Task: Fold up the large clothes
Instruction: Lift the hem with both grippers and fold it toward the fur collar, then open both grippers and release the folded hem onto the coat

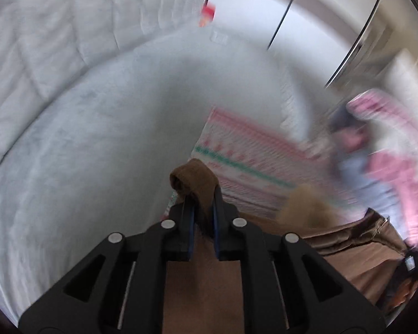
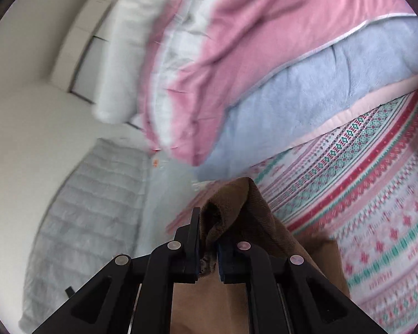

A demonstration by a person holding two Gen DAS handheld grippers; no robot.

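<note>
Both tools are clamped on the same brown garment (image 1: 200, 179). Left tool (image 1: 200, 194): jaws nearly together, a rolled brown edge pinched between the pads and sticking out past the tips. From my left wrist view the cloth hangs under the tool and trails off to the right, where a seam or waistband shows low at the edge. Right tool (image 2: 207, 222): jaws also nearly together on a bunched fold of the brown garment (image 2: 245, 211), with the rest draped over the right finger and down to the near right.

Beyond the left tool I see a pale grey bed sheet (image 1: 83, 153) filling the left and centre. A patterned blanket (image 1: 237, 161) with pink and green bands lies just past the tips to the right. A quilted white cover (image 1: 55, 41) runs along the far left. Far right is too blurred to read beyond pink and pale blue fabric (image 1: 384, 153).

Beyond the right tool: the patterned blanket (image 2: 376, 194) is at right, and a pink and pale blue duvet (image 2: 264, 69) is heaped beyond it. A grey quilted mattress edge (image 2: 92, 208) is at left, with a white wall further left.
</note>
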